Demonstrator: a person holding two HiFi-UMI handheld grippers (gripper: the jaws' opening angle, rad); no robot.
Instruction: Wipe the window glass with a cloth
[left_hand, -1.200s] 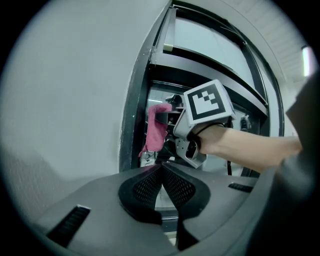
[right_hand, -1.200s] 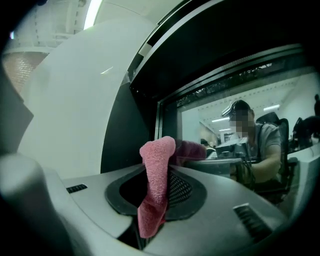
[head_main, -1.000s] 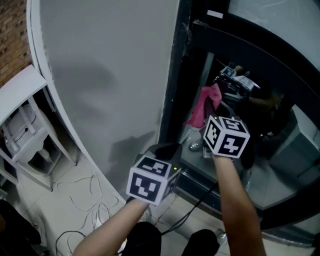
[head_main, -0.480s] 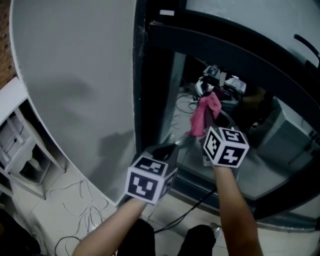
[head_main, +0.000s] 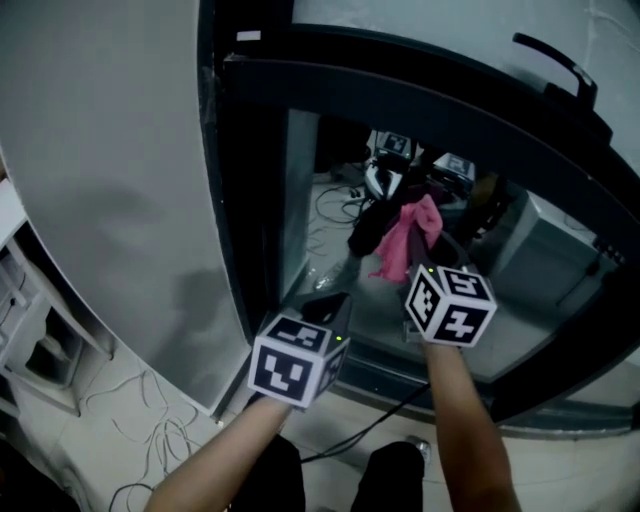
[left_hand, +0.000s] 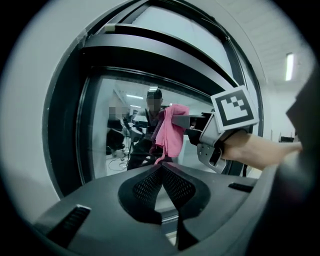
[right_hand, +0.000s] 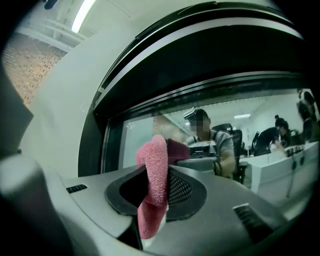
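Jaws of the right gripper (right_hand: 157, 182) are closed on the pink cloth (right_hand: 151, 175), and those of the left gripper (left_hand: 161, 167) are pressed together with nothing between them. Straight ahead of both pairs stands the window glass (right_hand: 127, 142), held in a dark frame (head_main: 250, 200) whose upright post is off to the left of the jaws. Compared with one second ago, the head view has swung: the grey wall (head_main: 100, 200) beside the frame takes less of the picture, and the post is now much further to the left of the right jaws than it was. So the cloth has travelled along the pane, from near its edge toward its middle. I judge that a wiping stroke to the right is under way and that much glass remains beyond it. The cloth is a narrow bunched strip with its long axis upright. It rises from below the right jaws, passes through their gap, and its rounded top leans forward to the glass. A dark red reflection sits just behind this top, so it seems to be at the pane, but I cannot be sure that it touches. The left gripper is low and to the left of the right one, away from the cloth.
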